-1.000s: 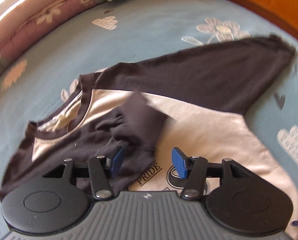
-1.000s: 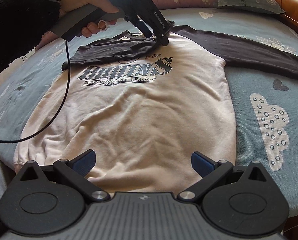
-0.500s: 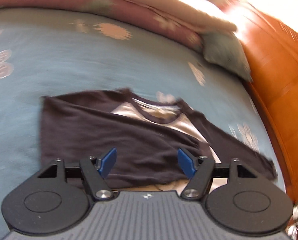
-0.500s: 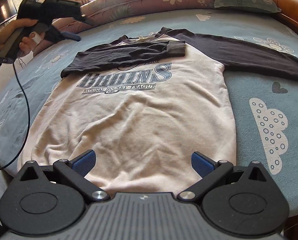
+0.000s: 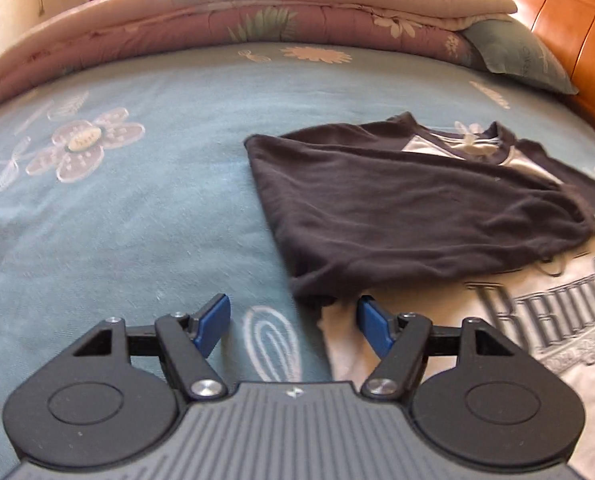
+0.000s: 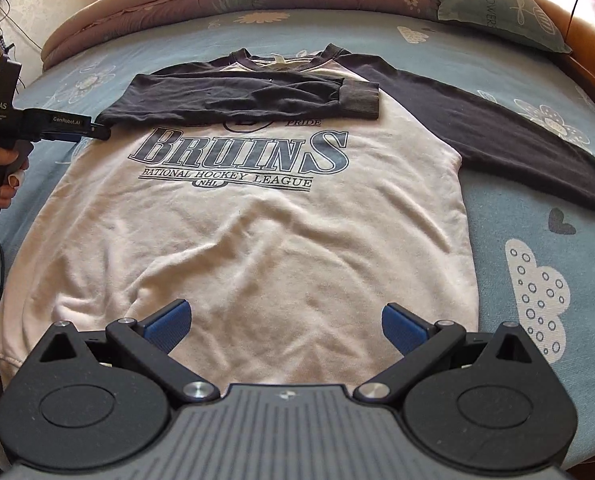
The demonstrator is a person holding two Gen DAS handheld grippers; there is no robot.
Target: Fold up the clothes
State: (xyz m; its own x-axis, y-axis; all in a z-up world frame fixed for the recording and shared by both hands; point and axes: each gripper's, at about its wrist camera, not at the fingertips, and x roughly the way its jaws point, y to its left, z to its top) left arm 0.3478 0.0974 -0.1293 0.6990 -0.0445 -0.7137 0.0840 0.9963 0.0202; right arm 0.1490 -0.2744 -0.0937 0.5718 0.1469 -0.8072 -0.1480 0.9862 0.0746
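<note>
Folding sweatshirt (image 6: pixel 257 248), sleeve stage: near sleeve (image 6: pixel 237 94) lies across chest; both claws spread, empty, left claw (image 5: pixel 293 322) just opened. Next: right claw (image 6: pixel 285 326) takes far sleeve (image 6: pixel 497 140), ahead and rightward.

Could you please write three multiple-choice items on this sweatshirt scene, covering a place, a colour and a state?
1. Where does the folded sleeve lie?
A. Across the chest of the sweatshirt, above the lettering
B. Over the hem
C. On the pillow

2. What colour are the sleeves?
A. Red
B. Dark, near black
C. Yellow

3. How is the other sleeve?
A. Rolled into a ball
B. Tucked under the body
C. Stretched out flat on the blue bedsheet

Answers: 1 A, its cuff ends above the printed lettering; 2 B, both sleeves look dark against the pale body; 3 C, it runs straight out to the side.
</note>
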